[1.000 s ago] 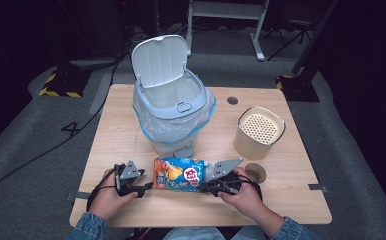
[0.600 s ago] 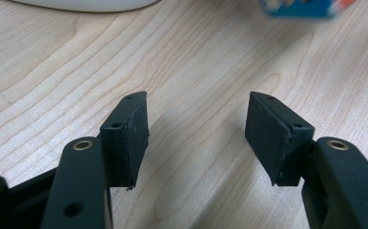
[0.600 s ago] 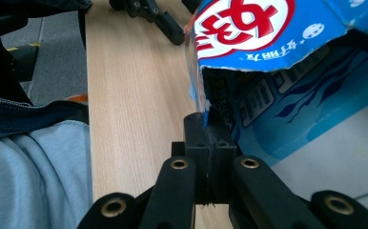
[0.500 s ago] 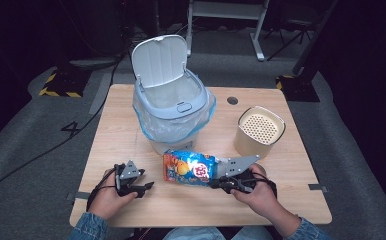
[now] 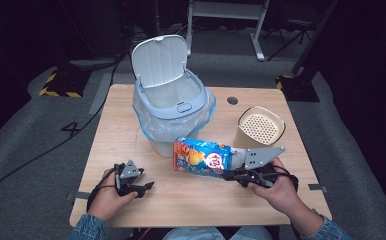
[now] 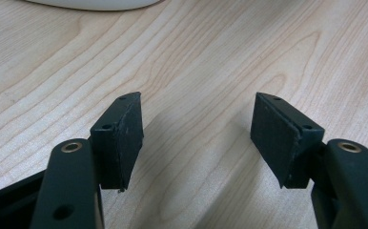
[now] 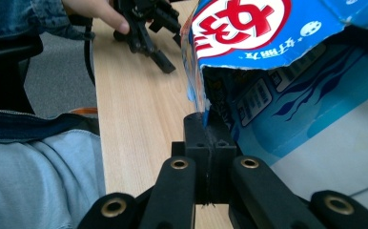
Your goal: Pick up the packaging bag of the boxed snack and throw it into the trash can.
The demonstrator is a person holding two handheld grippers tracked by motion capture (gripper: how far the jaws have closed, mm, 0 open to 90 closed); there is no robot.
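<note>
Your right hand-held gripper [image 5: 229, 174] is clamped on the edge of the crinkly blue foil snack bag [image 5: 201, 157], bag's long axis running leftward off its tip, clear of the counter [image 5: 131, 120]. The open white lidded bin [image 5: 168, 102] sits just beyond. Left hand-held gripper [image 5: 148, 186]: wide, empty, farther off.

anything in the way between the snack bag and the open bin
Nothing visible blocks it. The right gripper holds the snack bag by its edge, lifted just in front of the bin, whose lid stands open. The beige container sits off to the side, clear of that path.
</note>
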